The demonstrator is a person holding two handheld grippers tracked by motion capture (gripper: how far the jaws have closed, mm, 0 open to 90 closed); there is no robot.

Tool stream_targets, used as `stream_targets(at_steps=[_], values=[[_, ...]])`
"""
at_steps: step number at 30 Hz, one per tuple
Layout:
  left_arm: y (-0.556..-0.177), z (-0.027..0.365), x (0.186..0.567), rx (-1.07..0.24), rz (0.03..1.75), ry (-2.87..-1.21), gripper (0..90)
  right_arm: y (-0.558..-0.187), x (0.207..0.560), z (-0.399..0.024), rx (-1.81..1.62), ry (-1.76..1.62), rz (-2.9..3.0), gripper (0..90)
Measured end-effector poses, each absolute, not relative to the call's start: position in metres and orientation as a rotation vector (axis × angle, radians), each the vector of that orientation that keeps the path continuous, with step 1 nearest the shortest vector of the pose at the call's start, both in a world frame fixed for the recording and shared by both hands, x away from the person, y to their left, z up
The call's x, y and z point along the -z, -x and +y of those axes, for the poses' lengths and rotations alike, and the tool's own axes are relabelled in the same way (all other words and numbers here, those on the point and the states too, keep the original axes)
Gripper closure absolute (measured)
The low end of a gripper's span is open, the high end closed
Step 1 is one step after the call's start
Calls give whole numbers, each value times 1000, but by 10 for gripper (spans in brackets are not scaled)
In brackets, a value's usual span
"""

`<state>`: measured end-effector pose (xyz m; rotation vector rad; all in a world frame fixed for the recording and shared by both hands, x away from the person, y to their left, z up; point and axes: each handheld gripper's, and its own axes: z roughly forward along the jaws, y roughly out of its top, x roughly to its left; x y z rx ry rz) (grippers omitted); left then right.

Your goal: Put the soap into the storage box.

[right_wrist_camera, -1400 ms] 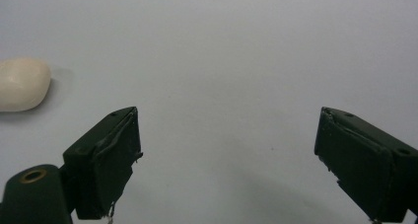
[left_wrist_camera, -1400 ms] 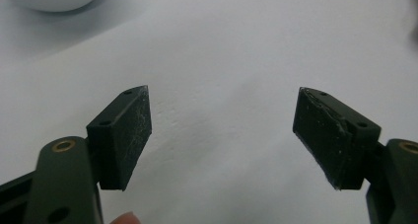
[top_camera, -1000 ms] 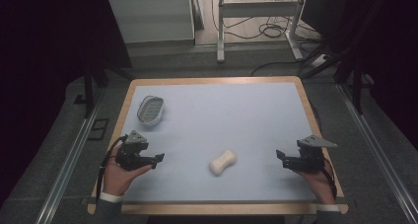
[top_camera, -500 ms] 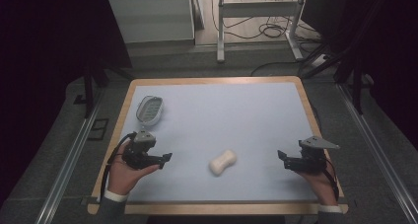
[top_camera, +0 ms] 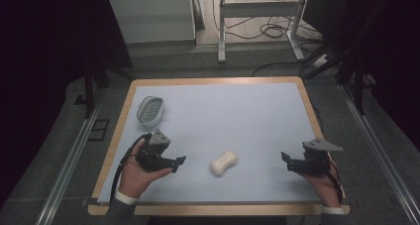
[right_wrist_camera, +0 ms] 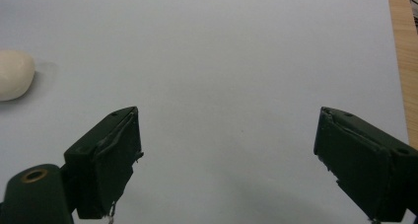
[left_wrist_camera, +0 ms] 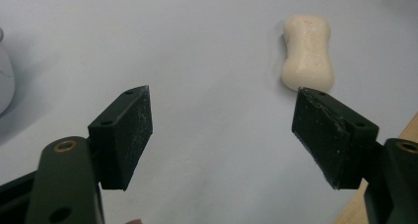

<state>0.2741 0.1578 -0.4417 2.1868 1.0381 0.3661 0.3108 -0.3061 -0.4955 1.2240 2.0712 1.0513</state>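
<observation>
A cream, peanut-shaped soap bar (top_camera: 224, 161) lies on the pale blue mat near the front middle. My left gripper (top_camera: 176, 164) is a short way to its left, pointing at it. Its jaws have just been opening and stand open with nothing between them. In the left gripper view (left_wrist_camera: 224, 98) the soap bar (left_wrist_camera: 307, 51) lies ahead, just beyond the right jaw's tip. My right gripper (top_camera: 286, 160) rests at the front right, open and empty. From the right gripper view (right_wrist_camera: 226, 118) the soap bar (right_wrist_camera: 14, 73) is at the far left edge.
A white oval soap dish (top_camera: 150, 109) sits at the mat's left side, behind the left hand; its rim (left_wrist_camera: 4, 86) shows at the left gripper view's edge. The table's wooden rim (top_camera: 213, 81) frames the mat. A dark floor with cables and a metal stand lies beyond.
The left hand and its gripper have moved right, closer to the soap bar, and the jaws stand a little wider. The right hand has not moved.
</observation>
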Motion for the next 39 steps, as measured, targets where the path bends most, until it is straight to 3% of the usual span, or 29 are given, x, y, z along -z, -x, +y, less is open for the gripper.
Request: stream_targets(at_steps=[39], values=[[-305, 49, 461, -242, 892, -2389, 240, -309, 498, -308, -1043, -1235, 2069, 104]])
